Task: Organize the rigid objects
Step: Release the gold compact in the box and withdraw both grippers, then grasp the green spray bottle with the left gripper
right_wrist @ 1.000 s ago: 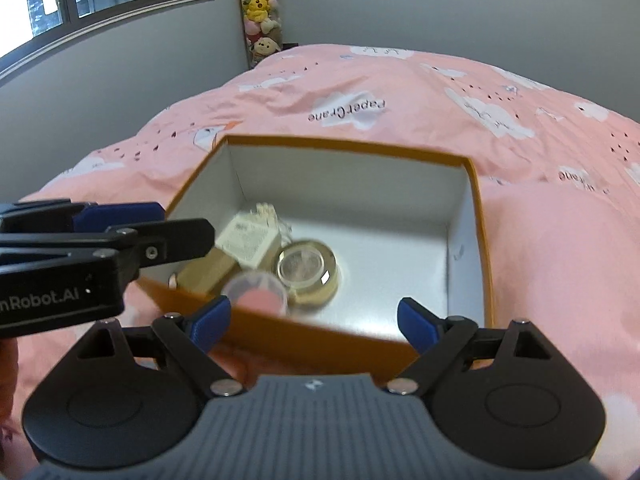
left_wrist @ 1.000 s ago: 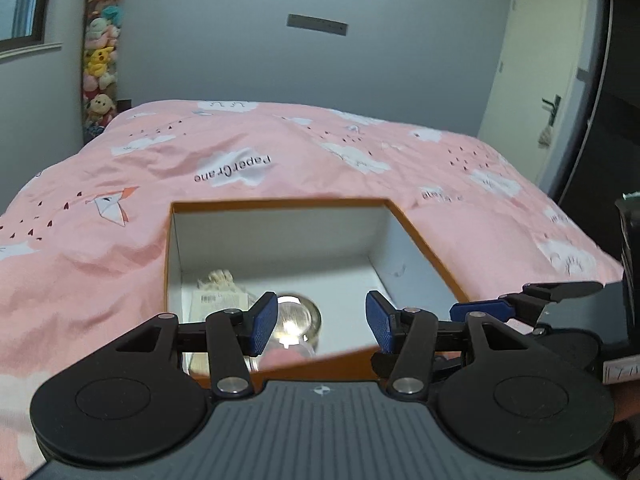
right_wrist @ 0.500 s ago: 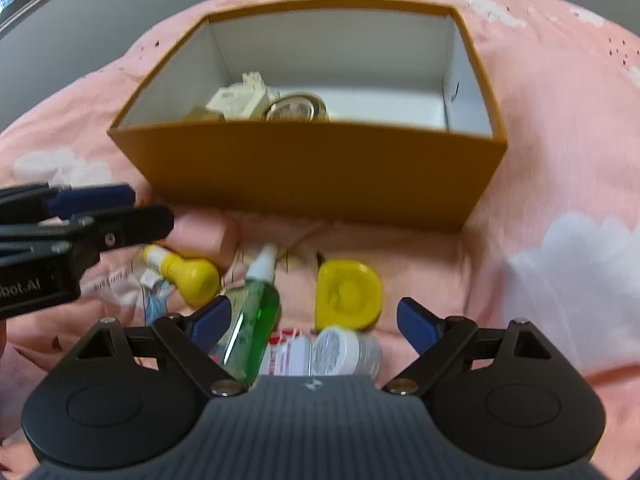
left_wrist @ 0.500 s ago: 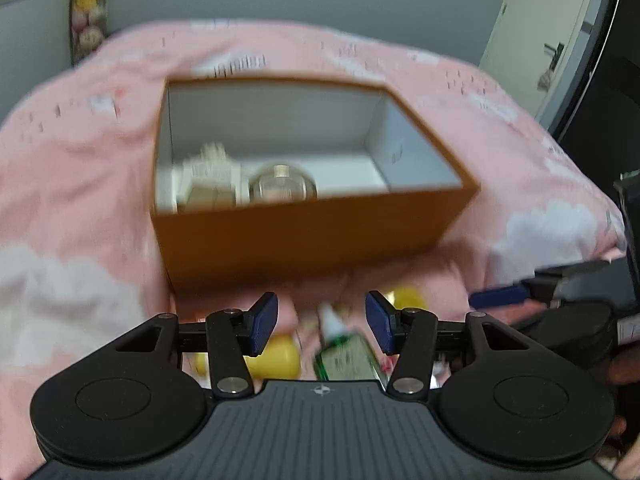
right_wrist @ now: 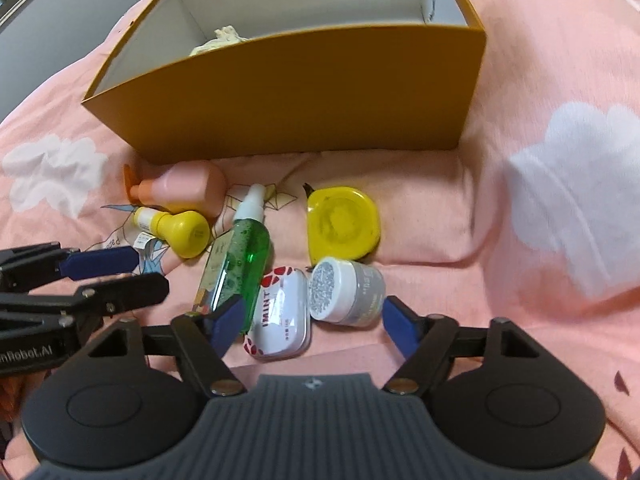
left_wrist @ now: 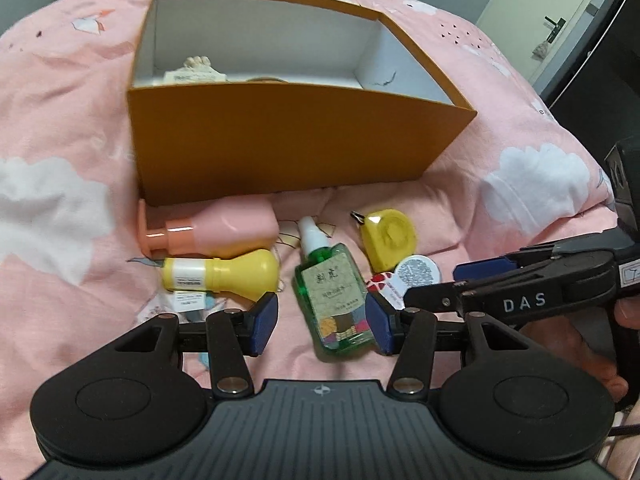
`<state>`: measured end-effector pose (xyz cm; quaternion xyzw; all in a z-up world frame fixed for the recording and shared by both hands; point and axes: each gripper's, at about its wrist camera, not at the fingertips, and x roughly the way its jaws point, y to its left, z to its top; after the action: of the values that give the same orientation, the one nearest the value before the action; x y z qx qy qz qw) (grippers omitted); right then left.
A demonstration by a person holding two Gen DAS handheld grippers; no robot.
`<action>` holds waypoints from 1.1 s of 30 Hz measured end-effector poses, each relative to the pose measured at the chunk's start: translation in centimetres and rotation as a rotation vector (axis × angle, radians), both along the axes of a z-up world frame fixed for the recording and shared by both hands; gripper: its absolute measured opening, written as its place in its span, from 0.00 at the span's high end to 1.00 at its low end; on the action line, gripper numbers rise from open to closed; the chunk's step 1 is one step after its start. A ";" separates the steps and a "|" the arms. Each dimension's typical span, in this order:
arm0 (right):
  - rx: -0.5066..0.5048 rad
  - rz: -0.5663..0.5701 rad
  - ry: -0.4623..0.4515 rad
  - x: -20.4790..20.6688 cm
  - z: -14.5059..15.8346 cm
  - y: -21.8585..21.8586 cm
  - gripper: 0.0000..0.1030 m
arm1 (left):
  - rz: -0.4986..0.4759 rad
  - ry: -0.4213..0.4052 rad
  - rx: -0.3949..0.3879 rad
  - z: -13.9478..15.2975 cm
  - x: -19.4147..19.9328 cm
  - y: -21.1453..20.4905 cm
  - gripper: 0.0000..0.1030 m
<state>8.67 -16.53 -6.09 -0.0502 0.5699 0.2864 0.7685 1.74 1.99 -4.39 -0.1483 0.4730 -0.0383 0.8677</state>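
1. Box point(left_wrist: 296, 136): orange outside, white inside, open top, upper centre of both views on a pink quilt point(left_wrist: 60, 128). Contents mostly hidden by the near wall; only a pale lump and a label edge point(left_wrist: 194, 74) visible at the inner left.
2. Pink bottle point(left_wrist: 224, 228): lying on its side just below the box, left of centre; cap end partly tucked under the box corner.
3. Yellow bottle point(left_wrist: 224, 274): lying just below the pink one, touching it; label text unreadable.
4. Green spray bottle point(left_wrist: 334, 300): lying centre, nozzle toward the box, lower end between the left gripper's fingers.
5. Yellow tape measure point(right_wrist: 342, 224): right of the spray bottle, flat.
6. White jar point(right_wrist: 346, 294) and mint tin point(right_wrist: 282, 318): side by side, lower centre of the right view; largely hidden behind gripper parts in the left view.
7. Left gripper point(left_wrist: 322, 326): half open, pads astride the green bottle, no clear contact, nothing gripped.
8. Right gripper point(right_wrist: 314, 326): jaws closing, tin and jar between them, pads not yet pressing; left pad overlaps the green bottle's edge.
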 end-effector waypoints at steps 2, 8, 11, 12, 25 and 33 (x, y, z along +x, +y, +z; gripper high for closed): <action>0.007 -0.023 0.002 0.2 0.0 -0.2 0.31 | 0.002 -0.004 -0.033 -0.2 0.3 -0.2 0.36; 0.007 -0.090 0.009 1.2 -0.3 -1.1 0.36 | -0.039 0.020 -0.011 -1.1 2.1 -1.8 0.27; 0.007 -0.088 0.013 1.2 -0.5 -1.1 0.36 | -0.014 0.066 -0.037 -2.3 2.8 -1.6 0.28; 0.007 -0.086 0.012 1.2 -0.5 -1.0 0.37 | -0.007 0.079 -0.062 -2.7 3.1 -1.5 0.30; 0.021 -0.088 -0.007 1.7 -0.4 -1.0 0.44 | -0.030 0.131 0.054 -4.3 4.6 -3.2 0.37; 0.061 0.010 -0.060 1.5 0.7 1.1 0.60 | 0.046 0.122 0.030 -2.9 2.2 -0.9 0.45</action>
<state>10.20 -15.46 -5.40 -0.0381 0.5372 0.3060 0.7851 3.96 1.11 -7.33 -0.1482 0.5221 -0.0021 0.8399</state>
